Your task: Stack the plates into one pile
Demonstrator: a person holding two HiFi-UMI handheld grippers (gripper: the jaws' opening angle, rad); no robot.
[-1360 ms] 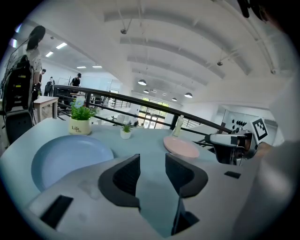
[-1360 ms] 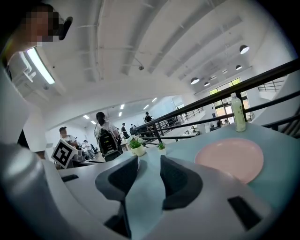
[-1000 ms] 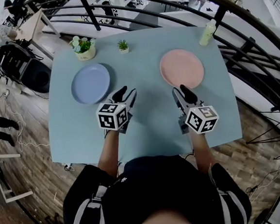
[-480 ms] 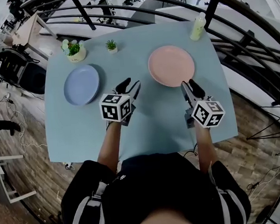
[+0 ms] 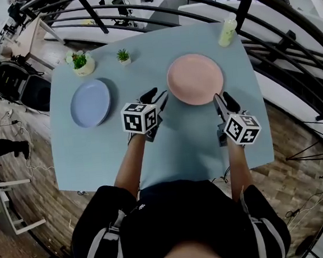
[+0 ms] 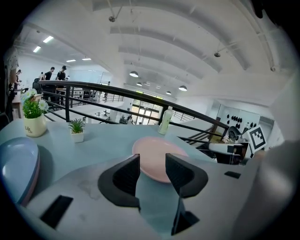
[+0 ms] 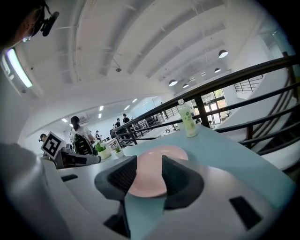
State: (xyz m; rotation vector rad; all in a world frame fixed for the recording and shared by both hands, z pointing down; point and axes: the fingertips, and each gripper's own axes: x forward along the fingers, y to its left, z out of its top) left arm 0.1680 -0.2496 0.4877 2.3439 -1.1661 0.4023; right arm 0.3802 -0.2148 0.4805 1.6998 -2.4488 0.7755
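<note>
Tabletop (image 5: pixel 188 143) in pale blue was seen to carry both plates, not yet stacked. The pink plate (image 5: pixel 195 79) was found just ahead of both sets of fingertips, while the blue plate (image 5: pixel 90 102) was left well apart, out to the left of the left fingers.

Over the last second both grippers had been carried forward from a position well short of the pink plate. The left gripper (image 5: pixel 157 97) had been brought up just beside the plate's near-left rim, and the right gripper (image 5: pixel 224 100) just beside its near-right rim. In each gripper view the fingers were seen spread, with only bare table in the gap and the pink rim lying just beyond the tips. No contact with the plate could be made out.

From this it was judged that the pink plate had been chosen as the one to lift, to be taken from both sides. A grasp was judged to be the next step, with the carry across to the blue plate left to do.

A pale green bottle (image 5: pixel 227 31) was noted beyond the right fingers, past the plate.
</note>
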